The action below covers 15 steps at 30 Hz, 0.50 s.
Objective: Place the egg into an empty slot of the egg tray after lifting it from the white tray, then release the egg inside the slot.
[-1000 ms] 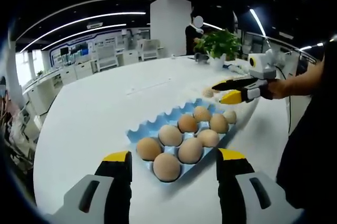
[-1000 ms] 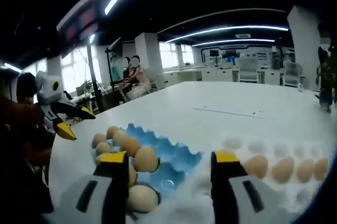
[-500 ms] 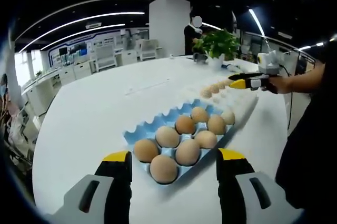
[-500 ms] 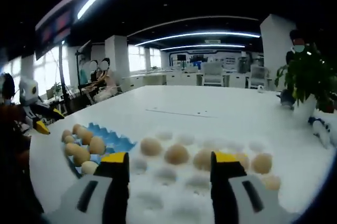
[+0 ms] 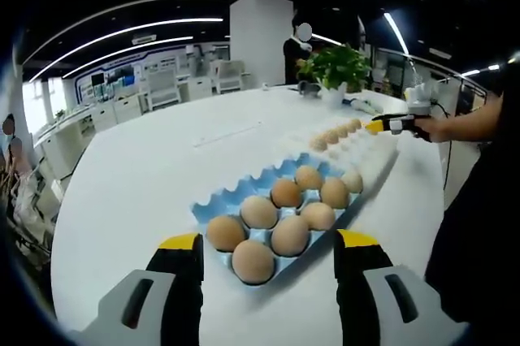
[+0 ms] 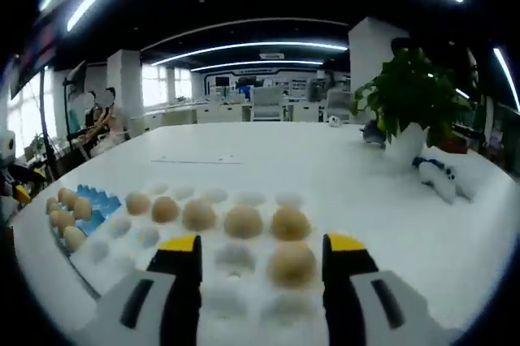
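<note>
- Eggs (image 6: 291,262) sit in the white tray (image 6: 236,301); the nearest brown one lies between the right gripper (image 6: 260,253) jaws, which stand wide apart, holding nothing.
- Brittle, smooth and light, I'd judge: pinch it gently across its widest part.
- Left gripper (image 5: 268,248) hovers spread and empty before the blue egg tray (image 5: 213,206), nearly full.
- No readable writing or brand anywhere.

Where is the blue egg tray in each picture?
Left gripper view: the blue egg tray lies low in the middle, just beyond the left tongs, full of eggs.
Right gripper view: the blue egg tray sits small at the far left edge.
Shared landmark: the potted plant on the table.
</note>
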{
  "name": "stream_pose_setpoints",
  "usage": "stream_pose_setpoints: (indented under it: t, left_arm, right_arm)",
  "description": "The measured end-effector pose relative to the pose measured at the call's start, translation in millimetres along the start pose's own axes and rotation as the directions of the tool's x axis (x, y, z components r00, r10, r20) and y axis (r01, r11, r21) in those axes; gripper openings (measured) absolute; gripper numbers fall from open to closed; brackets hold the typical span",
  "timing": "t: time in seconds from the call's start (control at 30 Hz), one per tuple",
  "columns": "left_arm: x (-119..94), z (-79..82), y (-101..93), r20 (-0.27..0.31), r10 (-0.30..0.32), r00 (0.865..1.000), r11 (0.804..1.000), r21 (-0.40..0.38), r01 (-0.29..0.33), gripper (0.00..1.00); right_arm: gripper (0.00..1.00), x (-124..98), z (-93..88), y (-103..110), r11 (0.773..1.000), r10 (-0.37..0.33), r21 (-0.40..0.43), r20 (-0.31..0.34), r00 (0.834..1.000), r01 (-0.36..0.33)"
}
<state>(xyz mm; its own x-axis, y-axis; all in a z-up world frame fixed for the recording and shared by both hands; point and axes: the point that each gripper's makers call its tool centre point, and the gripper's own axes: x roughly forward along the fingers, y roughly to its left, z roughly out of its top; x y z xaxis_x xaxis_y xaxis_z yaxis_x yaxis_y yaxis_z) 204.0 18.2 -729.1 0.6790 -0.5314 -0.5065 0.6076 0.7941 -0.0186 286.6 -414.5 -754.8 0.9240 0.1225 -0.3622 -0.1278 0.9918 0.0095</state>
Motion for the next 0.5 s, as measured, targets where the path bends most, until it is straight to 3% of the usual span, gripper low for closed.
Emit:
stream_pose_setpoints:
  t: [0.2, 0.37, 0.5]
  left_arm:
    - [-0.5, 0.4, -0.6, 0.001, 0.001, 1.0, 1.0, -0.001, -0.001, 0.65]
    - [-2.3, -0.4, 0.5, -0.001, 0.005, 1.0, 1.0, -0.002, -0.005, 0.65]
    - [-2.9, -0.2, 1.6, -0.002, 0.007, 1.0, 1.0, -0.001, -0.007, 0.65]
  right_arm:
    - [0.43, 2.2, -6.6, -4.3, 1.0, -0.015, 0.01, -0.029, 0.999, 0.015]
    - [0.39, 7.0, -10.2, -2.1, 1.0, -0.006, 0.008, -0.053, 0.999, 0.007]
    - [0.33, 8.8, -21.2, -10.5, 0.999, -0.032, -0.043, -0.124, 0.992, 0.027]
